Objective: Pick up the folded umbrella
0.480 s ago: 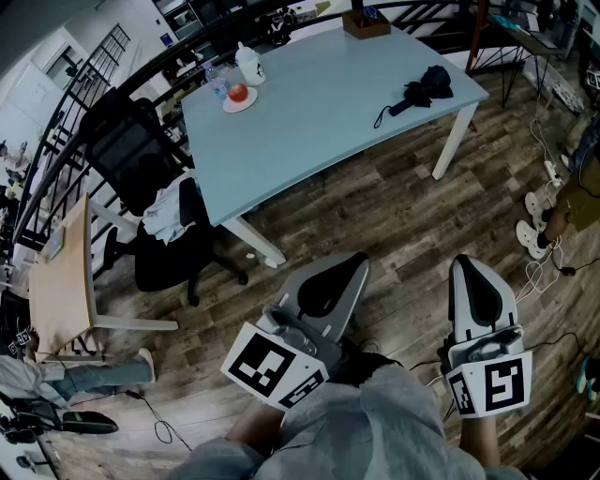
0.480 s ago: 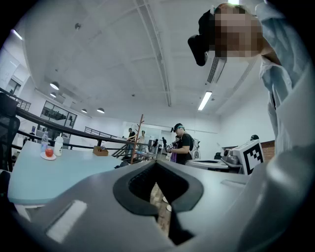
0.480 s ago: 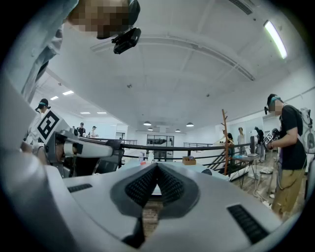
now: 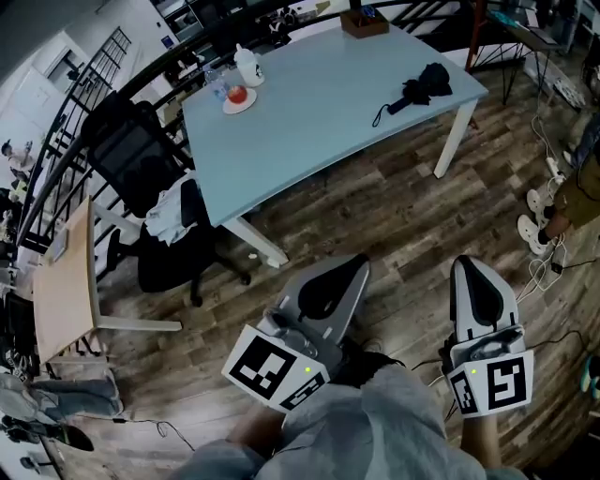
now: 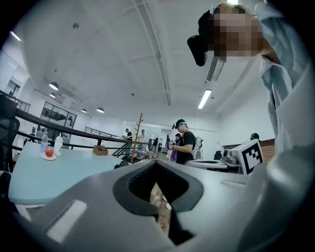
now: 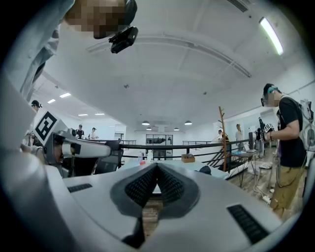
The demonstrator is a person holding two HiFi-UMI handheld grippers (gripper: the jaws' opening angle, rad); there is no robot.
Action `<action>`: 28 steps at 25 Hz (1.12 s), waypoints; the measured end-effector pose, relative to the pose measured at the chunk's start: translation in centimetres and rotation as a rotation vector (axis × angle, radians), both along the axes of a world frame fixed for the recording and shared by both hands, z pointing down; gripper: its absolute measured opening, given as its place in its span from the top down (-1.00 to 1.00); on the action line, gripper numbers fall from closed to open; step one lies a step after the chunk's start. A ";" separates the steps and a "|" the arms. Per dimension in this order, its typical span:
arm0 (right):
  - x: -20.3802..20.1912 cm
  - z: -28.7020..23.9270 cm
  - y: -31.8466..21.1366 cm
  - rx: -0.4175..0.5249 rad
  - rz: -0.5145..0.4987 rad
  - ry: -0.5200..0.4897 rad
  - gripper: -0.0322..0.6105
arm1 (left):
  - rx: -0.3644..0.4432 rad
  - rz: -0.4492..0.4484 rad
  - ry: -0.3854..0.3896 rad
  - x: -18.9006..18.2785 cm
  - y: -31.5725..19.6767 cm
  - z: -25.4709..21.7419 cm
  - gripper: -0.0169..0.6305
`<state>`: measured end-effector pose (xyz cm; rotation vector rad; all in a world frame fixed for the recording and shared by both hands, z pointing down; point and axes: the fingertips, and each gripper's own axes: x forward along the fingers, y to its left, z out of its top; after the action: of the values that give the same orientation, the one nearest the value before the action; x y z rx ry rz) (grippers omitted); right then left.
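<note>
A folded black fabric umbrella lies at one o'clock on the pale blue bench. The left claw and right claw are closed, empty and well apart from it. It is probably light, with a soft canopy; the stiff handle end looks the best place to grip.

Open floor before table, bare top around umbrella

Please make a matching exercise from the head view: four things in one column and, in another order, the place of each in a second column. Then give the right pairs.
1. folded black umbrella
2. brown wooden box
3. black office chair
4. left hand-held gripper

A. at the far edge of the pale blue table
B. nearest the camera, jaws shut, empty
C. on the table, near its right corner
D. on the wooden floor, left of the table

Pairs: 1-C, 2-A, 3-D, 4-B.
</note>
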<state>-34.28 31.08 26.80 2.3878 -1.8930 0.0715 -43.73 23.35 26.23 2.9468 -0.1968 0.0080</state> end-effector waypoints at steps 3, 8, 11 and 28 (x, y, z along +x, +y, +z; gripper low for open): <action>0.5 0.0 0.4 0.000 0.013 -0.004 0.91 | 0.001 -0.002 0.000 0.1 0.3 -0.1 0.94; 1.2 0.0 1.5 0.007 0.035 -0.009 0.91 | -0.004 0.006 0.010 0.6 0.8 -0.2 0.93; 1.8 0.1 2.4 -0.001 0.057 0.007 0.91 | 0.003 0.016 0.014 1.1 1.4 -0.4 0.94; 4.7 0.3 6.3 0.001 0.193 0.002 0.91 | -0.003 0.103 0.001 3.8 3.0 0.2 0.93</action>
<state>-29.62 37.35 27.14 2.5630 -1.6563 0.0819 -39.95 26.38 26.44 2.9504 -0.0454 0.0208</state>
